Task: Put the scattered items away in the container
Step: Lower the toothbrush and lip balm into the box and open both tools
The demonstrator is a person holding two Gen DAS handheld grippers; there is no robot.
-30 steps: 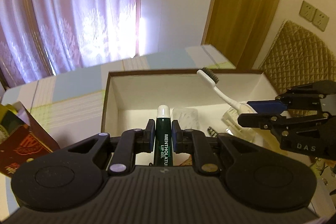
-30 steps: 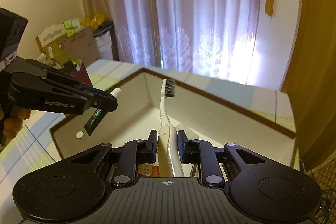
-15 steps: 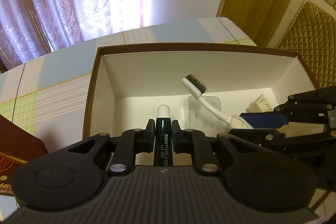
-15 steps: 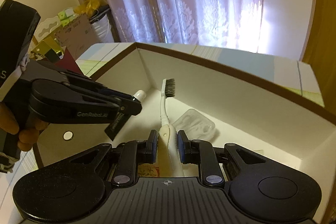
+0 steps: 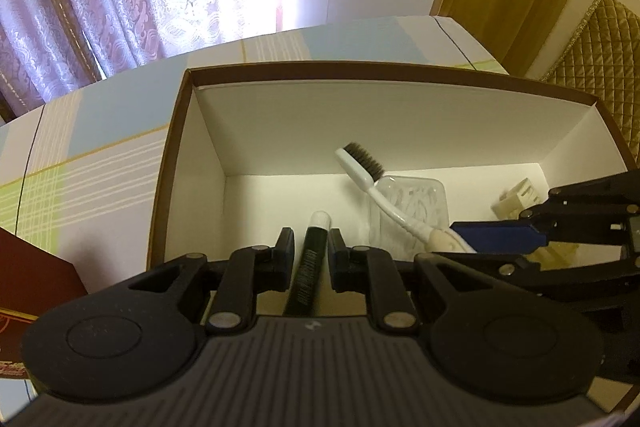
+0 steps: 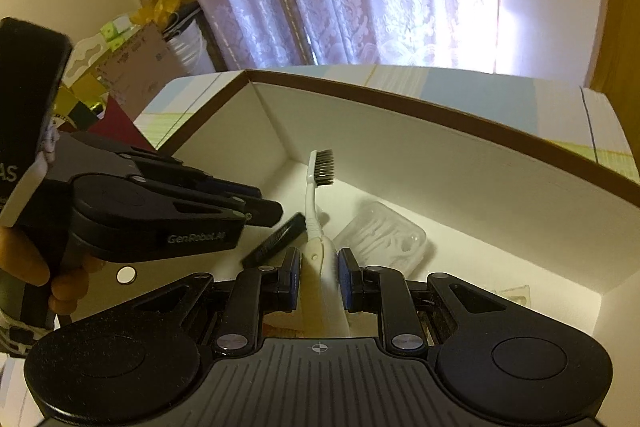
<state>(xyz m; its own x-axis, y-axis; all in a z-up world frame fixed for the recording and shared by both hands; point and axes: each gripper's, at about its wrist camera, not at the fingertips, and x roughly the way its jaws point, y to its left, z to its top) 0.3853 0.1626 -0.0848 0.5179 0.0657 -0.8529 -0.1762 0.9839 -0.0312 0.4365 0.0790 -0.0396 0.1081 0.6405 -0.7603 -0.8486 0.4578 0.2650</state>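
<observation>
A brown-rimmed white box [image 5: 360,69] stands on the checked tablecloth. My left gripper [image 5: 312,247] hangs over the box's left half with its jaws slightly parted. The dark green lip gel tube [image 5: 310,267] sits loose, tilted and blurred between them; from the right wrist it [image 6: 276,239] slants below the left gripper [image 6: 272,205]. My right gripper [image 6: 319,273] is shut on the handle of a white toothbrush [image 6: 314,195], whose bristled head points into the box. In the left wrist view the toothbrush [image 5: 384,203] slants up from the right gripper [image 5: 456,247].
On the box floor lie a clear plastic case [image 5: 408,203], a beige piece [image 5: 516,199] and a small white disc [image 6: 126,274]. A dark red carton [image 5: 32,275] stands left of the box. A person's hand [image 6: 24,259] holds the left gripper. Curtains hang behind.
Both grippers have come lower into the box. The left jaws have parted a little, and the lip gel tube has tilted and slipped downward. The toothbrush stays gripped.
</observation>
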